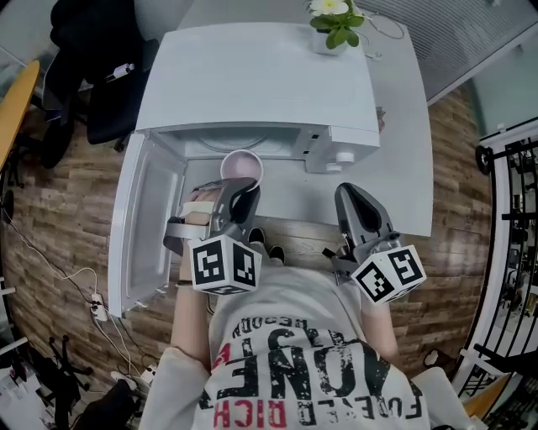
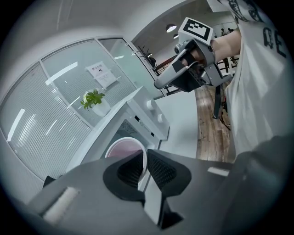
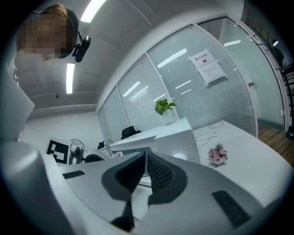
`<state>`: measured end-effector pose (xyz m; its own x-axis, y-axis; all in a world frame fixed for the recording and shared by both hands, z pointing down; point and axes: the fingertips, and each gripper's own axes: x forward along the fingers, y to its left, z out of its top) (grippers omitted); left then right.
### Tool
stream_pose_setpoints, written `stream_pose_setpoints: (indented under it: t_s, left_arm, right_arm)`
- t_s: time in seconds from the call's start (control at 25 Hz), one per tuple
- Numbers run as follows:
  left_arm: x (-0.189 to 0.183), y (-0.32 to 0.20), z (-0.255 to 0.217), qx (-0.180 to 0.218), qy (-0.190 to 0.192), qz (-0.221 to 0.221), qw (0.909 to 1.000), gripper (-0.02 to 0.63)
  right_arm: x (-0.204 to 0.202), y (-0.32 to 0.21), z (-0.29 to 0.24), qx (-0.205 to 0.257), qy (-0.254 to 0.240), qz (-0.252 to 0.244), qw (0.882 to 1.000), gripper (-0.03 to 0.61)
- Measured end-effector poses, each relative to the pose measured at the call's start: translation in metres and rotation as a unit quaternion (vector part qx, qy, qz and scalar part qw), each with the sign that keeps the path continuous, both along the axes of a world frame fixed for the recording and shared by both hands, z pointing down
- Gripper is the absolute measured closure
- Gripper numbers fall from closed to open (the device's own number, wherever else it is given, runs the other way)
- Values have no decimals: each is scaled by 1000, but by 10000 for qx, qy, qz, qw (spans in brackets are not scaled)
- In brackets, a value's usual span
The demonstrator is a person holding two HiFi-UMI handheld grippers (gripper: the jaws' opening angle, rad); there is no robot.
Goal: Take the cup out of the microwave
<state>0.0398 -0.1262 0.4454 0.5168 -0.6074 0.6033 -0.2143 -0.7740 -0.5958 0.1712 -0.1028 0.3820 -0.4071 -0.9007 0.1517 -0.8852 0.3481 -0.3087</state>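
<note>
A pale pink cup (image 1: 241, 166) hangs at the mouth of the white microwave (image 1: 252, 84), whose door (image 1: 147, 227) swings open to the left. My left gripper (image 1: 245, 186) is shut on the cup's near rim. In the left gripper view the rim of the cup (image 2: 120, 149) is pinched between the two pads of the left gripper (image 2: 143, 157). My right gripper (image 1: 346, 191) hovers over the table (image 1: 403, 168) in front of the microwave's control panel. It is shut, with nothing in it; the jaws of the right gripper (image 3: 146, 155) meet in its own view.
A potted plant (image 1: 336, 21) stands on the back of the microwave's top. A white cable (image 1: 382, 29) and a small pink flower (image 3: 217, 153) lie on the table to the right. A black office chair (image 1: 92, 76) stands at the far left, and cables trail over the wooden floor.
</note>
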Motion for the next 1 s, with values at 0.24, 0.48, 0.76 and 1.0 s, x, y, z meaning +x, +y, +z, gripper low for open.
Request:
stream_pose_setpoints:
  t_s: [0.24, 0.48, 0.76, 1.0]
  left_arm:
    - [4, 13, -3, 81, 11, -16, 10000, 574]
    - [7, 23, -4, 132, -17, -21, 9999, 572]
    - [7, 35, -8, 129, -6, -103, 9999, 574]
    - [7, 40, -12, 193, 78, -207, 9996, 574]
  right_arm:
    - [5, 10, -4, 105, -32, -18, 9999, 557]
    - [4, 15, -1, 120, -38, -110, 9999, 557]
    - [4, 18, -3, 130, -59, -188, 9997, 557]
    - [5, 20, -5, 145, -9, -237, 9996, 557]
